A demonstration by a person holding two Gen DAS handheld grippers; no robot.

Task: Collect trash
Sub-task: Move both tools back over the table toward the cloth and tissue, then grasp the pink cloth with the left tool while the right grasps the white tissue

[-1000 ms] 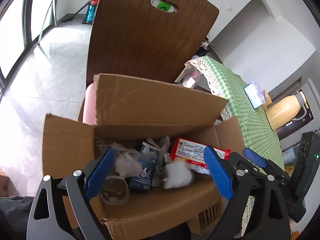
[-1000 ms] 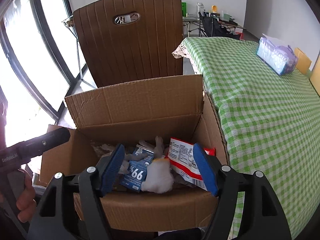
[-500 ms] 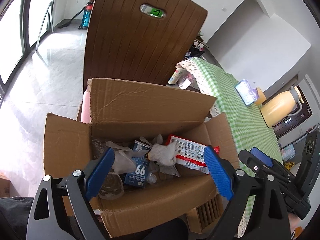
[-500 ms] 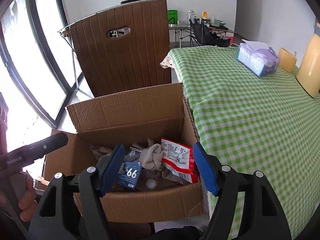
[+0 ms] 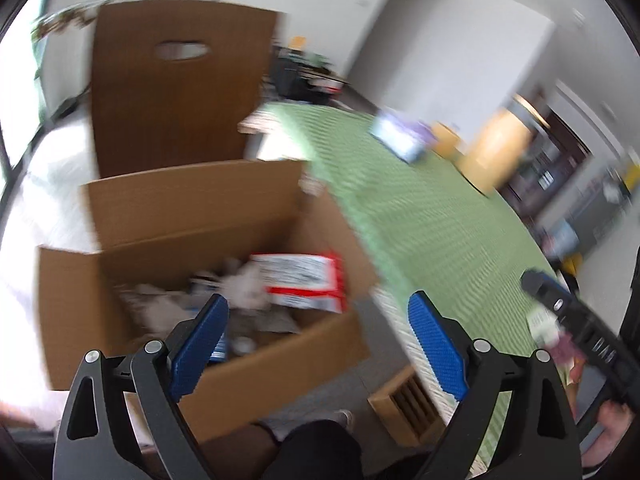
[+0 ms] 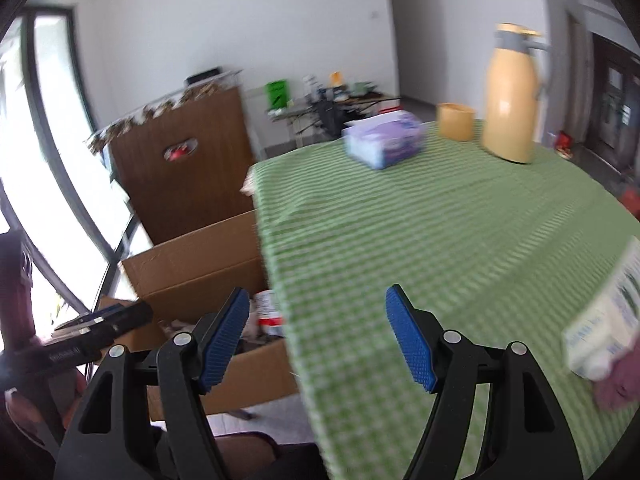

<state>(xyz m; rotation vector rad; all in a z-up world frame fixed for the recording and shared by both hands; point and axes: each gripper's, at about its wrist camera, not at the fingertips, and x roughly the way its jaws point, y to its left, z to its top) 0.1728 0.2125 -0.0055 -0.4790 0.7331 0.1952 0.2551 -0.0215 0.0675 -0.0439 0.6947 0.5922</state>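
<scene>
Both tools are spread wide with nothing between their blue pads: the left tool [image 5: 316,344] is held above the near rim of the cardboard box [image 5: 276,364], the right tool [image 6: 316,332] above the edge of the green checked surface [image 6: 460,240]. Both views are smeared by motion, so fine detail cannot be trusted.

Trash already gathered lies inside the box, most plainly a red-and-white snack wrapper [image 5: 300,280] among pale crumpled scraps (what exactly those are cannot be told). The likeliest remaining piece is a white carton [image 6: 608,320] lying at the far right edge of the right wrist view, on the surface, with something pinkish just beside it that cannot be identified.

Several failures can be foreseen. The carton sits at the fringe of the fisheye, where distortion is strongest, so its position may be misjudged and the pads closed on the tablecloth instead, bunching the cloth. A bunched cloth could drag the yellow thermos [image 6: 510,96], the yellow cup [image 6: 456,120] or the purple tissue pack [image 6: 384,140], though these stand well apart from the carton. A light carton may also be crushed or squirted out if it is pinched near a corner. Both tools are near each other at the box edge, so a collision is possible if they are swung quickly.
</scene>
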